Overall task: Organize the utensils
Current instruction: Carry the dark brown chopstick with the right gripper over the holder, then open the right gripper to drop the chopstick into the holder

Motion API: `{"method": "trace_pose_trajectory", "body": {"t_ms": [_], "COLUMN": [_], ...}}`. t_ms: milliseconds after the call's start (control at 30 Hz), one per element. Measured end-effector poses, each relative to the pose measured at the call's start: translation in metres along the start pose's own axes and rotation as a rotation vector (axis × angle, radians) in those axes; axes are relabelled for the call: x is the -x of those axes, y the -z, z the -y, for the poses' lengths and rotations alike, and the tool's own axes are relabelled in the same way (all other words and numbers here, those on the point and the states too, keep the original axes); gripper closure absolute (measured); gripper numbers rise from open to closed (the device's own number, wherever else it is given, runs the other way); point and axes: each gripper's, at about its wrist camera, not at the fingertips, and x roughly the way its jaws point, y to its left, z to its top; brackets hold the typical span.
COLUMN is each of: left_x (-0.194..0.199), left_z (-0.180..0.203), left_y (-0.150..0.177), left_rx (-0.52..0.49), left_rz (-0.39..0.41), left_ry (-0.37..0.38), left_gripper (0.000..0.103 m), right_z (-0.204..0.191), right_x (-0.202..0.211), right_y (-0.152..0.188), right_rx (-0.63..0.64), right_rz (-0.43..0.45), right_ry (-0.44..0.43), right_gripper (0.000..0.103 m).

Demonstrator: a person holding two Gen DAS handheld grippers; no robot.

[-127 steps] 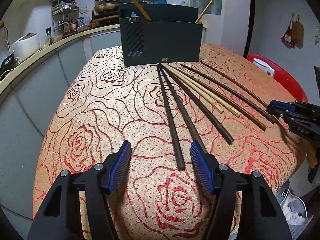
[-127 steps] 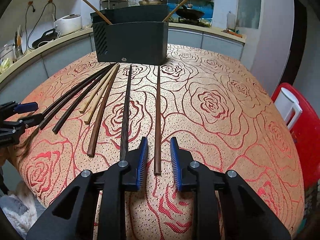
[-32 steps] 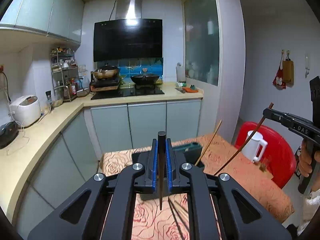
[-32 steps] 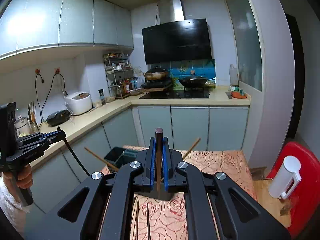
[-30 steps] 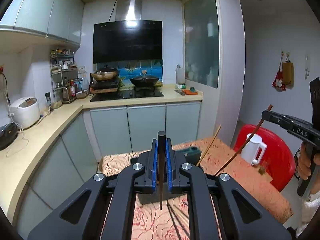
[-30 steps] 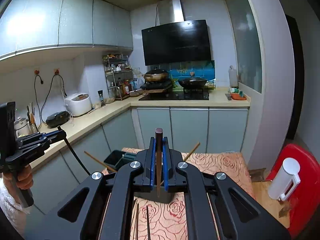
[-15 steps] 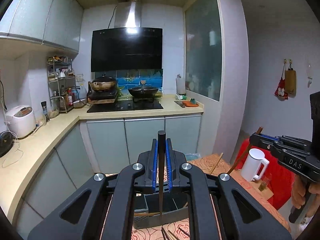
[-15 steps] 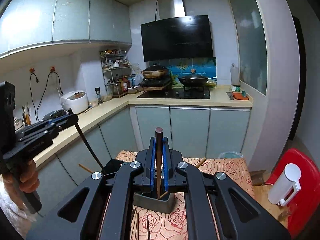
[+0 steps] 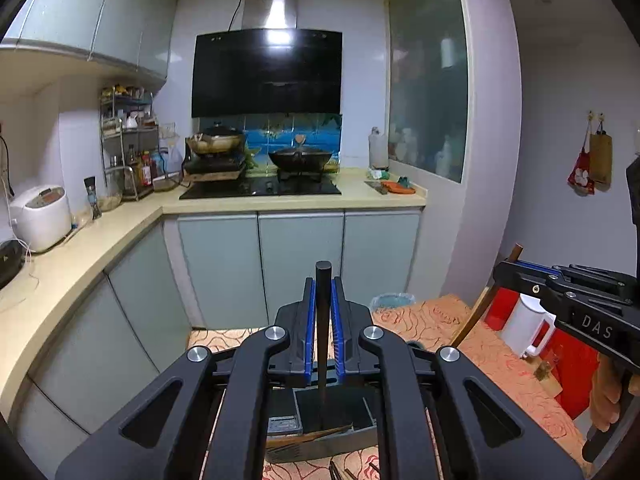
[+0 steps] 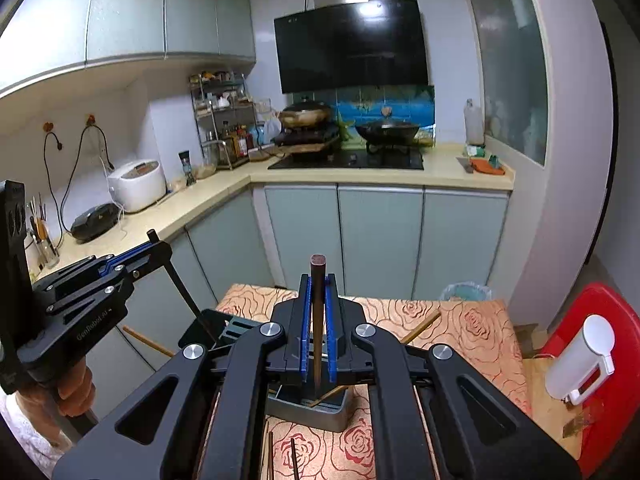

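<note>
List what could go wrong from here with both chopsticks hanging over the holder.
1. The left gripper holds its black chopstick near the top only, so the long free end may swing and catch the holder wall.
2. The right gripper and its brown chopstick hang over the same holder; the two sticks could cross or knock.
3. Light chopsticks already lean inside and may block the drop.

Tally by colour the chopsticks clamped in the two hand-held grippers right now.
Black round chopstick, in the left hand-held gripper: 1
Reddish-brown round chopstick, in the right hand-held gripper: 1
Total: 2
</note>
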Motion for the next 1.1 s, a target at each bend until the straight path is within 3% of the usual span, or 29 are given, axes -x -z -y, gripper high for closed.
{"method": "trace_pose_trajectory", "body": {"t_ms": [367,433,500,633,733,767,1100], "left_x": [-0.017,-0.016,-0.014,-0.007,-0.002,0.001,0.030], "left_z": [-0.010,-0.010,-0.010,-0.009,-0.011,-0.012,-0.017], "left_y": [0.019,0.020,0.020,0.019,0.018,0.017,0.021], "left_rx": [0.027,0.027,0.027,0.026,0.037,0.041,0.055], "left_rz": [-0.036,-0.032,-0.023,-0.009,0.002,0.007,0.047], "left_ry": [-0.013,-0.014,-0.017,-0.020,-0.021,-0.022,-0.019], "left_gripper": [0.095,0.088,0.069,0.055,0.046,0.043,0.025], "right_z": [-0.002,-0.002,-0.002,-0.002,0.001,0.002,0.006], "right_x": [-0.033,-0.035,-0.036,-0.035,-0.030,-0.027,0.002], "right_y": [0.019,0.021,0.022,0.021,0.021,0.021,0.020], "right_rx": [-0.004,-0.006,-0.006,-0.005,-0.020,-0.028,-0.007], "right_rz": [-0.075,-0.079,-0.081,-0.075,-0.053,-0.040,0.022], "right_ry": [-0.001,-0.005,-0.006,-0.004,0.004,0.008,0.032], "right_gripper": [0.096,0.096,0.096,0.092,0.063,0.059,0.059]}}
